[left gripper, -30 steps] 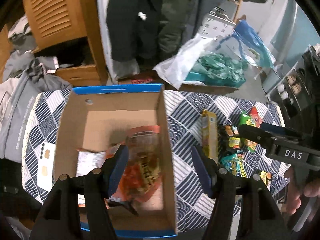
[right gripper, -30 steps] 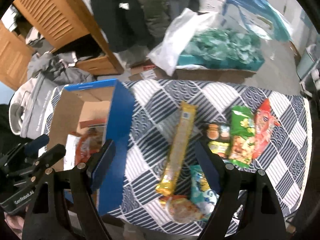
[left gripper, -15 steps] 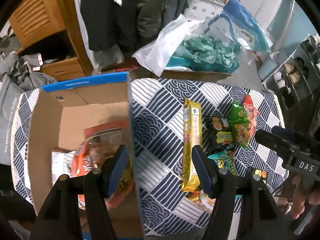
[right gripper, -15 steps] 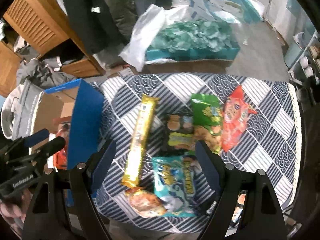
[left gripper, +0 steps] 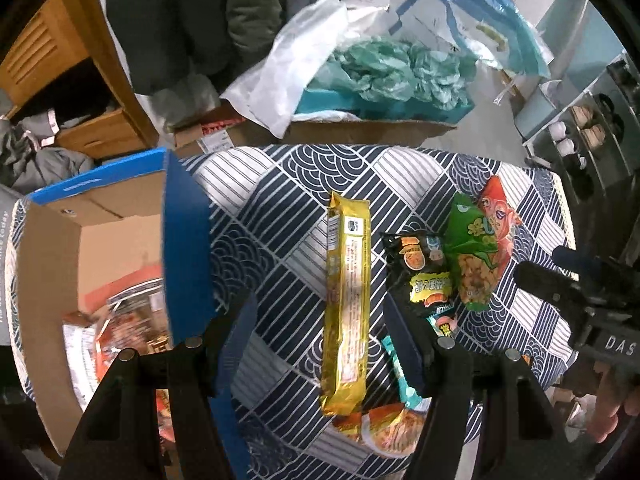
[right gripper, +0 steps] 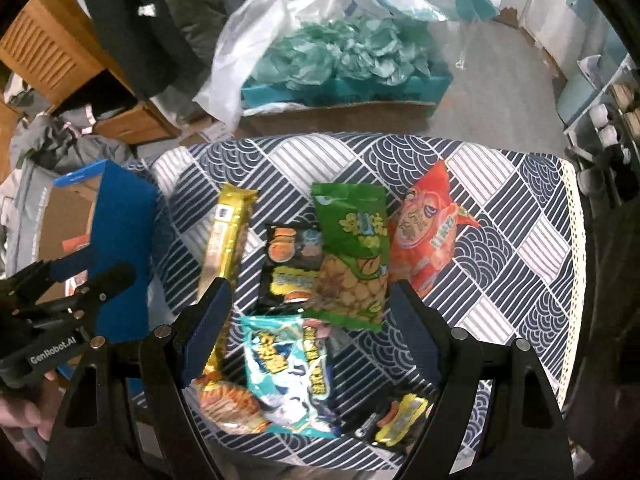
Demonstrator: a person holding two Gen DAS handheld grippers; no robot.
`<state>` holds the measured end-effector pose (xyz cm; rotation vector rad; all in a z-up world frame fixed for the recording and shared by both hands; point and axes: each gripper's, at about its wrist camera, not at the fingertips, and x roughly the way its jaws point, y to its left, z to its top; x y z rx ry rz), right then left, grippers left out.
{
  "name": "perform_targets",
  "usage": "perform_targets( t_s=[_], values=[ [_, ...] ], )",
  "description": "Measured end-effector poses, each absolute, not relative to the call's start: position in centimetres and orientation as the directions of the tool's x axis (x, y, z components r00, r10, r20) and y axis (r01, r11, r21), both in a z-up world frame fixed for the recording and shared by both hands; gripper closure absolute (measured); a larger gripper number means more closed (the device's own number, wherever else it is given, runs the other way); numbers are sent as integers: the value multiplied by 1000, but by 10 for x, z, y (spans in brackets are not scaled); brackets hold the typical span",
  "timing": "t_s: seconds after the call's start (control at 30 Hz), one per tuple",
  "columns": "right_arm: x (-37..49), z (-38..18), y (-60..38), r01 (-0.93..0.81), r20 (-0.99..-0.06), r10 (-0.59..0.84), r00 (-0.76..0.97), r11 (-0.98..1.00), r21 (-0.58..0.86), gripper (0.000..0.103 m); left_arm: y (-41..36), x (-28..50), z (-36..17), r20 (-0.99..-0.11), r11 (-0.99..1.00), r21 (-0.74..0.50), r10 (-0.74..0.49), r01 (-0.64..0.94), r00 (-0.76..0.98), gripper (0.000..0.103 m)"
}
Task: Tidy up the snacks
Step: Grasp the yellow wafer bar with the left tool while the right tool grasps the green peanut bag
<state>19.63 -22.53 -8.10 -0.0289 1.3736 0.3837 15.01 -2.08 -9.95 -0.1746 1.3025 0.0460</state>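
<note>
Left wrist view: long glossy yellow foil packet [left gripper: 347, 304] flat near worktop [left gripper: 280, 216] front edge, between spread, empty left hand-held gripper [left gripper: 320, 334] jaws; right hand-held gripper [right gripper: 308, 320] likewise spread above crinkly teal pouch [right gripper: 286, 372].

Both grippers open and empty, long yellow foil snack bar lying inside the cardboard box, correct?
Not quite: the long yellow foil snack bar lies on the patterned tablecloth, outside the blue-sided cardboard box. Left wrist view shows it. Left gripper and right gripper are open, empty.

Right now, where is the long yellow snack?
In both views the long yellow snack lies flat on the patterned tablecloth, between the blue-sided cardboard box on its left and the black snack packet on its right.
</note>
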Motion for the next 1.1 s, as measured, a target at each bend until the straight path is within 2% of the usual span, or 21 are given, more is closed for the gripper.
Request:
perform_targets(
  t_s=[0.27,0.6,1.0,1.03,1.07,1.1],
  values=[
    [228,-114,-234,-234,-970,232,75,949,210,21,-21,168,-131,-974,983,-109,-76,-146,215,36],
    [246,-164,-238,-153,-955,294,-26,943,295,21,-21,179,-153,-980,981,-129,-104,-145,169,36],
    [242,-196,-223,-203,-968,239,-73,947,249,21,-24,178,-172,-987,984,-120,-104,-135,123,36],
    [242,-196,-222,-207,-969,236,-71,947,246,28,-25,178,-173,-987,984,-120,-104,-132,121,36],
    [242,-196,-222,-207,-970,234,-65,948,242,40,-26,178,-174,-987,984,-120,-104,-131,119,36],
    [243,-196,-223,-203,-970,234,-63,949,242,45,-28,177,-175,-988,984,-119,-104,-131,116,36]
  ],
)
